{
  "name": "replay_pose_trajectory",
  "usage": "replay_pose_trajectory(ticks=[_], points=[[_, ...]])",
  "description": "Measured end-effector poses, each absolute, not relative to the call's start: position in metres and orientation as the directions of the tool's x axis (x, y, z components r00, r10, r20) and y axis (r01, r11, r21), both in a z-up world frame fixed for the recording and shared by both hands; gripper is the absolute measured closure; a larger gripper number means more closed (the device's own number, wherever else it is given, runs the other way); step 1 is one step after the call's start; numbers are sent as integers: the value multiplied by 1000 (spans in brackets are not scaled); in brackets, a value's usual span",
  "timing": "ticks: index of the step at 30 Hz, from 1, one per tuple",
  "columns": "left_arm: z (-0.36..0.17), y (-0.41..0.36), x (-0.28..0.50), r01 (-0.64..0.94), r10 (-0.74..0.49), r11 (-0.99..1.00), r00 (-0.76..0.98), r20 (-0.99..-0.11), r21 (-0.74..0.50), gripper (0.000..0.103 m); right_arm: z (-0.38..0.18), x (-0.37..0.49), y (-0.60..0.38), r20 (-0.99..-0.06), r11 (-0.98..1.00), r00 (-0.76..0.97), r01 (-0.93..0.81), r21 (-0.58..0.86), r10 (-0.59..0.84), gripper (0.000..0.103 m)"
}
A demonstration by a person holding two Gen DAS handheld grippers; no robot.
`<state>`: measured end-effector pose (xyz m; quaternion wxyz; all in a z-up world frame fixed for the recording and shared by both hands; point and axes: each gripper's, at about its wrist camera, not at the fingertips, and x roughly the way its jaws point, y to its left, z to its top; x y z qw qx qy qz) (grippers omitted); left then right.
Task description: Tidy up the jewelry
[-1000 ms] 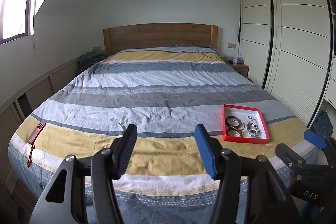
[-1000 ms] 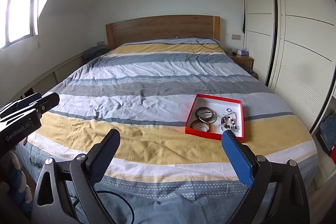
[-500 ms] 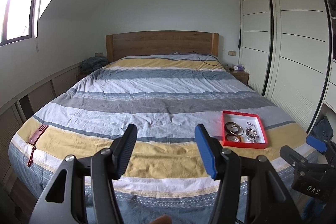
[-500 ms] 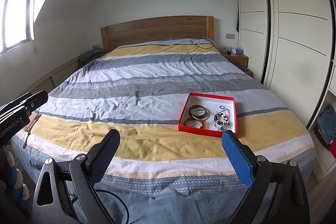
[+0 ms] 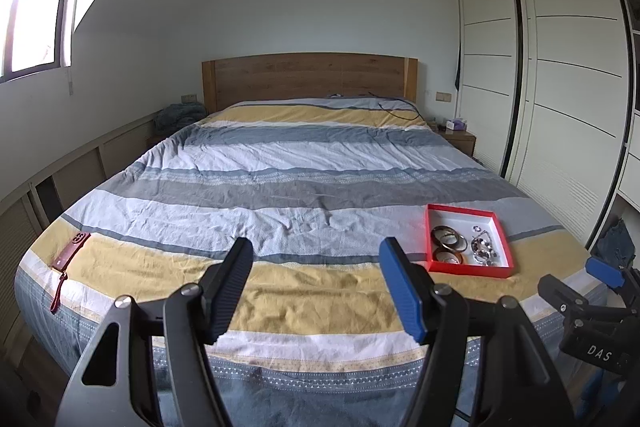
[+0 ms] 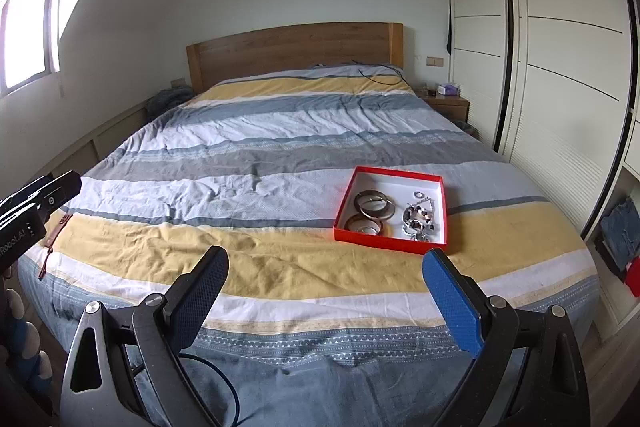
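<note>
A red tray (image 6: 345, 231) with a white inside lies on the striped bed near its foot, right of centre; it also shows in the left wrist view (image 5: 468, 269). In it lie brown bangles (image 6: 374, 205) on the left and a heap of silver jewelry (image 6: 418, 221) on the right. My right gripper (image 6: 326, 303) is open and empty, held above the foot of the bed, short of the tray. My left gripper (image 5: 318, 291) is open and empty, left of the tray. The right gripper also shows in the left wrist view (image 5: 592, 291).
A red phone case with a strap (image 5: 70, 251) lies at the bed's near left corner. A wooden headboard (image 6: 296, 47) stands at the far end, a black cable (image 6: 384, 73) by it. White wardrobe doors (image 6: 560, 67) line the right wall. A nightstand (image 6: 448, 105) stands beside the bed.
Both grippers have pulled back and tilted, so the bed and tray sit lower and farther in the left view. The right view has swung right towards the tray. Both stay open.
</note>
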<state>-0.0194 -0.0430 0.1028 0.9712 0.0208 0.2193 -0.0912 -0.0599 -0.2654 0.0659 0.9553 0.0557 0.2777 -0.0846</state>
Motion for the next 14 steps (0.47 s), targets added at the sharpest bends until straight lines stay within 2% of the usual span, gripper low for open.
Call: replay_pose_trajectory(ticks=[14], points=[[87, -42, -11, 187, -162, 982, 862, -480, 4, 39, 50, -53, -276, -588, 962, 784, 270, 36, -198, 6]])
